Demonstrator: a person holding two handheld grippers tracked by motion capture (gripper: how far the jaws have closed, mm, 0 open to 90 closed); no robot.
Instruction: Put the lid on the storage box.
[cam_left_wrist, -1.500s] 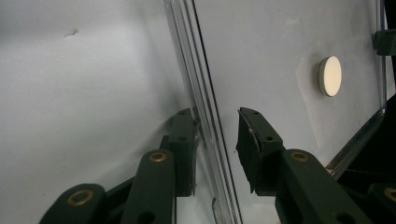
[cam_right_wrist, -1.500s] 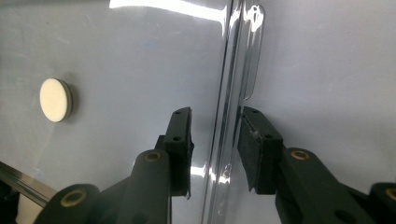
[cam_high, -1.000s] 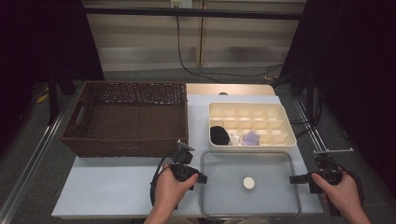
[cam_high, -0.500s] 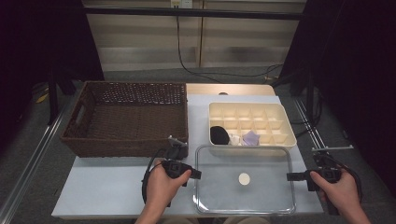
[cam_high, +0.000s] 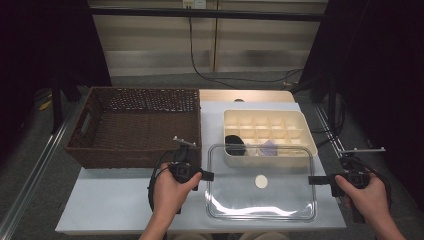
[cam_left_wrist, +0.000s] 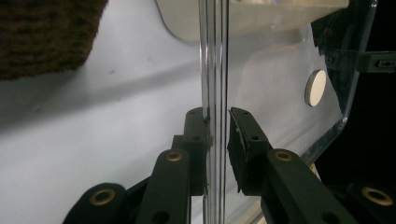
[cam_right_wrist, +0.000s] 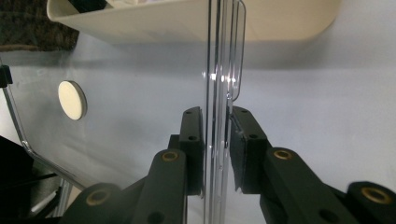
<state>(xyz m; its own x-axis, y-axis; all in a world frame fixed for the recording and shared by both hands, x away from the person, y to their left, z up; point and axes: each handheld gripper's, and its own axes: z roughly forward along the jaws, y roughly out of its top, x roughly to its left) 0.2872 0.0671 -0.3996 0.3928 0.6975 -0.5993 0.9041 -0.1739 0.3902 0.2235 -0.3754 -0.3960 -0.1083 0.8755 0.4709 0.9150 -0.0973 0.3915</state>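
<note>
The left gripper (cam_high: 206, 175) and right gripper (cam_high: 314, 180) each clench an opposite edge of the clear lid (cam_high: 260, 200), keeping it level; it sits just before the cream compartment tray (cam_high: 300, 131), likely to cover it.

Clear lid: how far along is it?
Done: both grippers grip the clear lid, the left gripper on its left edge and the right gripper on its right, jaws closed on the rim. In hand: the lid is carried, overlapping the tray's near edge. Left: probably seating it over the tray.
</note>
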